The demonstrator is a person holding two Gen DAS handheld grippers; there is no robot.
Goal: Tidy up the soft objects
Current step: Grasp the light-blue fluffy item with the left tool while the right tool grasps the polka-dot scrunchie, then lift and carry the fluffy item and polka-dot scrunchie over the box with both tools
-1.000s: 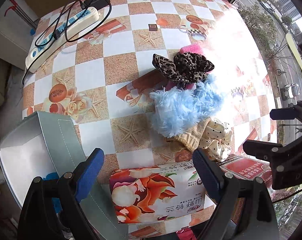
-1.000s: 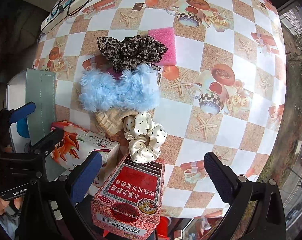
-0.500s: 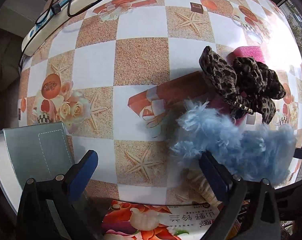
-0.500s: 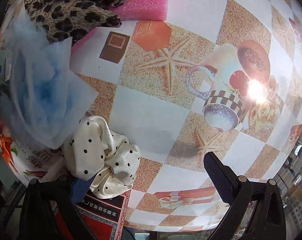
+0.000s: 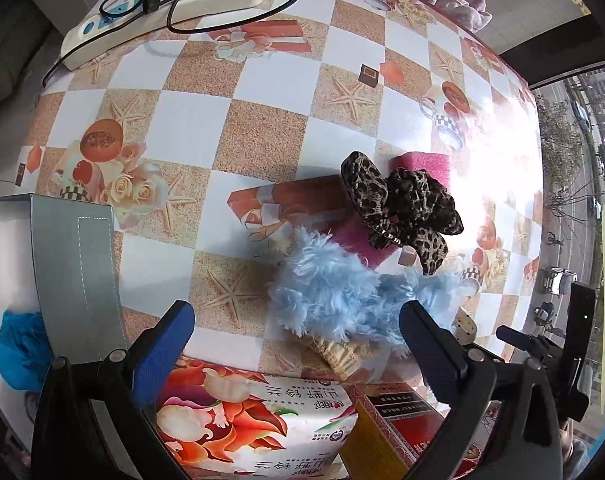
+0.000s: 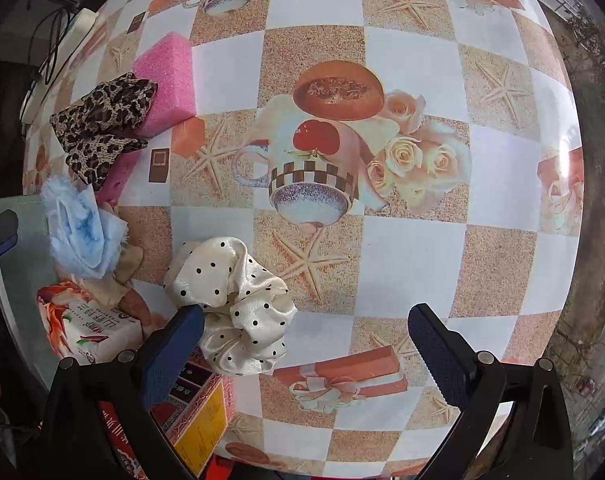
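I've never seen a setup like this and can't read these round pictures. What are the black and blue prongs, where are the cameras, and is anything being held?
A person holds a two-finger tool in each hand; no robot. Each tool carries a wide-angle camera looking down its fingers.

The left tool is open above a fluffy blue piece. The right tool is open over a dotted scrunchie. Neither holds anything.

On the checked tablecloth also lie a leopard scrunchie, a pink sponge, a tissue pack, a red carton, a power strip and a grey box.

Left hand-held gripper [image 5: 296, 334] pointing down, jaws wide, right hand-held gripper [image 6: 306, 334] likewise spread, empty
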